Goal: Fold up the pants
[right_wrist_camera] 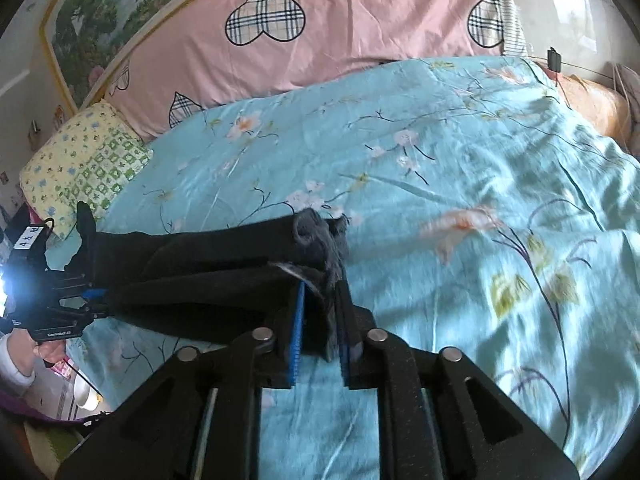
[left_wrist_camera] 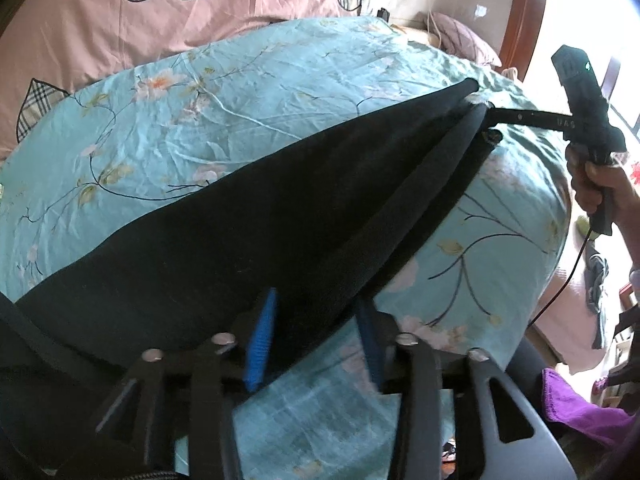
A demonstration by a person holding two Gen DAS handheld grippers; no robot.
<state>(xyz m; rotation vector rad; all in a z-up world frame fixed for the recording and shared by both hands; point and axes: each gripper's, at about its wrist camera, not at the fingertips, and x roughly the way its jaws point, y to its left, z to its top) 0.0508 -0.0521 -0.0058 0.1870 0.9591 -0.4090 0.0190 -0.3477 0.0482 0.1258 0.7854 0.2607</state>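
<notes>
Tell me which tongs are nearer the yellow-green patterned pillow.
Left. The left tongs, clamped on one end of the black pants, sit just below the yellow-green patterned pillow. The right tongs grip the other end, farther out over the blue floral quilt.

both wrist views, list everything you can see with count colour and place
black fabric pants: one, black, stretched over the quilt between both tongs
turquoise floral quilt: one, turquoise with blossoms, covering the bed
pink heart-print pillowcase bedding: one, pink with plaid hearts, behind the quilt
yellow-green patterned pillow: one, yellow and green, left of the quilt
framed landscape painting: one, green scenery, on the wall
purple cloth: one, purple, beside the bed, lower right
left tongs: one, black with blue pads, shut on one end of the pants
right tongs: one, black with blue pads, shut on the other end
</notes>
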